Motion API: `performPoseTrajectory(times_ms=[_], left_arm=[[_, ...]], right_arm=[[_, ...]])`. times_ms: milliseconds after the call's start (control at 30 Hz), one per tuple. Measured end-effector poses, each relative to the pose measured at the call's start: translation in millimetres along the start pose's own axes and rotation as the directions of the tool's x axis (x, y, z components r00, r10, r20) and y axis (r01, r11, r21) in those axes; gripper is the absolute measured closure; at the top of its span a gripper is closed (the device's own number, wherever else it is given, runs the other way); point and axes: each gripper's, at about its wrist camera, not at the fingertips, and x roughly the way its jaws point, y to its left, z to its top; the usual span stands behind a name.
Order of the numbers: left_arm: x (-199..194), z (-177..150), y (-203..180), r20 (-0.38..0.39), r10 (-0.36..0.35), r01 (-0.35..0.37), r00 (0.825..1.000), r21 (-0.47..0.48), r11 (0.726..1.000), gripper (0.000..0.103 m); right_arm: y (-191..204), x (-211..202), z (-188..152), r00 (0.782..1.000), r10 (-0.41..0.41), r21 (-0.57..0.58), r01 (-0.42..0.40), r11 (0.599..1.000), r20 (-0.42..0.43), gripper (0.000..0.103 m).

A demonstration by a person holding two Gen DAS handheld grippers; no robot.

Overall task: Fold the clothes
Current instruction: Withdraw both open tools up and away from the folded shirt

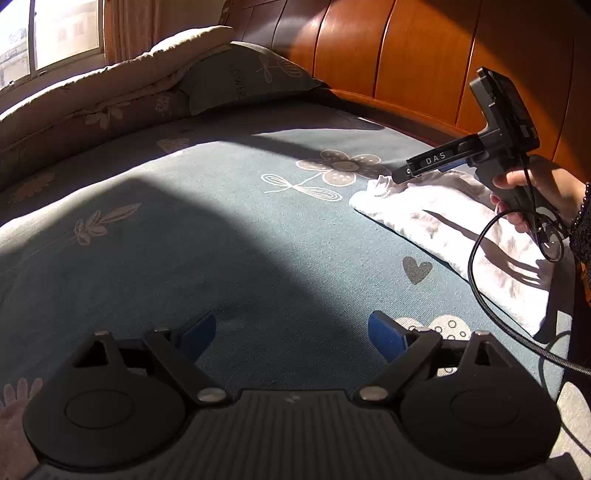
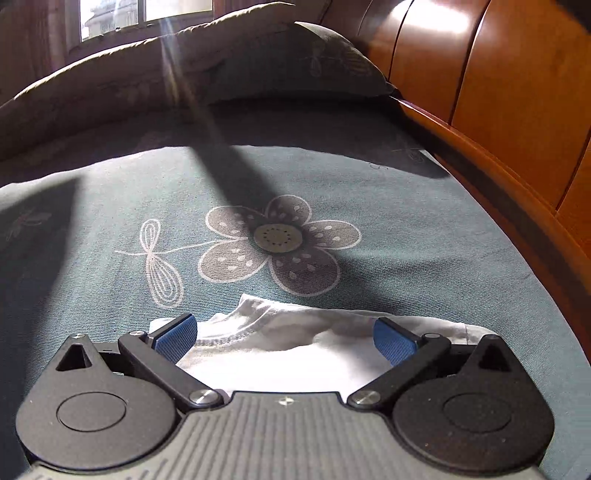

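Note:
A white garment with faint grey print lies folded on the blue-grey flowered bedsheet at the right, in sunlight. In the left wrist view a hand holds my right gripper just above the garment's far end. Seen from the right wrist, the garment's stitched neckline lies under and between the spread blue pads, and neither pad presses on the cloth. My right gripper is open. My left gripper is open over bare, shaded sheet, left of the garment, with nothing between its fingers.
A patterned pillow and a rolled quilt lie at the head of the bed. A curved wooden headboard runs along the right side. There is a window at the far left. A black cable loops over the garment.

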Motion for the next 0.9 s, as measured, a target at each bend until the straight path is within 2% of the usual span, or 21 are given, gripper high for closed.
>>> performPoseTrajectory(times_ms=[267, 367, 567, 700, 767, 900], left_arm=[[-25, 4, -28, 0.041, 0.001, -0.004, 0.999, 0.078, 0.997, 0.013], [-33, 5, -35, 0.051, -0.022, 0.019, 0.998, 0.060, 0.998, 0.013], [-50, 6, -47, 0.081, -0.032, 0.025, 0.996, 0.083, 0.996, 0.012], [-60, 7, -50, 0.108, -0.044, 0.035, 0.993, 0.087, 0.996, 0.012], [-63, 8, -52, 0.109, -0.049, 0.040, 0.993, 0.086, 0.995, 0.012], [-71, 8, -59, 0.112, -0.065, 0.056, 0.992, 0.087, 0.995, 0.012]], right_arm=[[-15, -49, -33, 0.999, -0.027, 0.076, 0.030, 0.997, -0.037, 0.000], [-22, -51, -47, 0.998, -0.013, 0.129, 0.021, 0.991, -0.059, 0.000], [-31, -39, -67, 0.995, -0.015, 0.201, 0.035, 0.979, -0.097, 0.000], [-33, -65, -71, 0.999, 0.012, 0.237, 0.000, 0.972, -0.051, 0.000], [-34, -81, -76, 0.999, 0.002, 0.257, 0.008, 0.966, -0.037, 0.000], [-26, -110, -93, 0.997, 0.040, 0.268, -0.022, 0.963, -0.060, 0.000]])
